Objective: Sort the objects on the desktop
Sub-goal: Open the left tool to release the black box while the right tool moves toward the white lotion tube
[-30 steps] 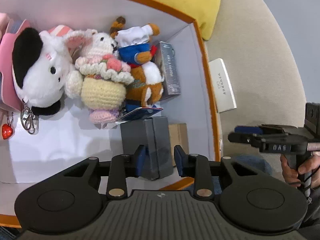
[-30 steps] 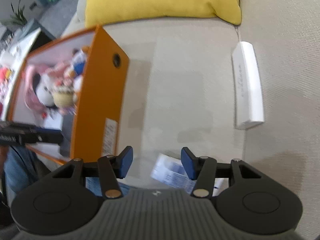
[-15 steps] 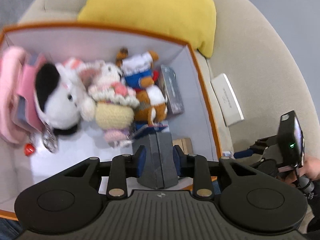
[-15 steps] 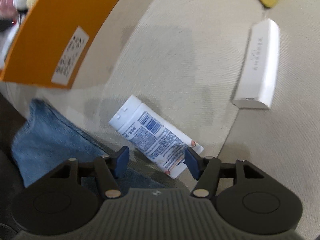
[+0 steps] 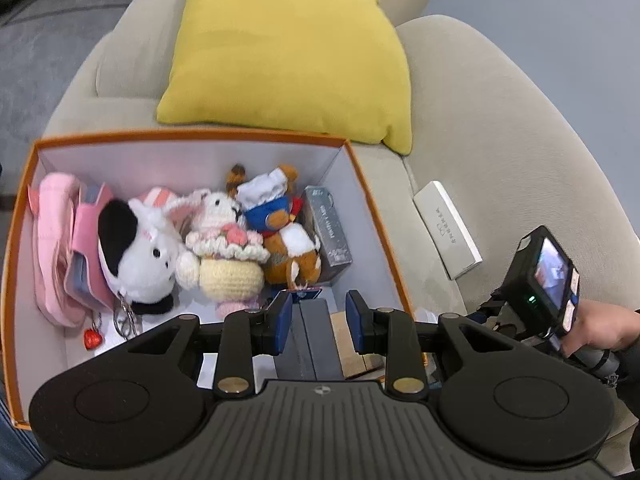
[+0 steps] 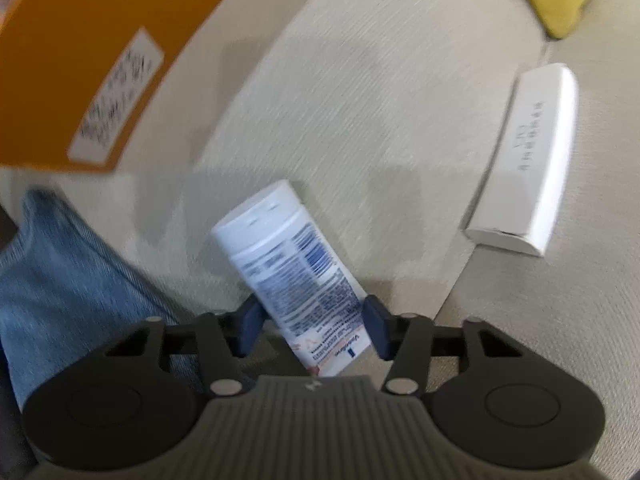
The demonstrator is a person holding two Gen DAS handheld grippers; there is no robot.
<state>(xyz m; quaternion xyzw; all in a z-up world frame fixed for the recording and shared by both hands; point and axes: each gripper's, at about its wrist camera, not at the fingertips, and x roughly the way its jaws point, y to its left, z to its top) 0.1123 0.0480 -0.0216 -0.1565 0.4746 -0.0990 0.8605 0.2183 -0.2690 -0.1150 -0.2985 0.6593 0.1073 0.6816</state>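
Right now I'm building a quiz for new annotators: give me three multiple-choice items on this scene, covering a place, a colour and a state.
1. Where does the white tube lie?
A. on the beige seat
B. in the box
C. on the cushion

2. What colour is the cushion?
A. pink
B. yellow
C. blue

3. How is the left gripper?
A. shut on a plush
B. open
C. shut on the white carton

Answers: 1 A, it rests on the seat outside the orange box, between the right gripper's fingers. 2 B, plainly yellow. 3 B, fingers apart above the dark grey box.
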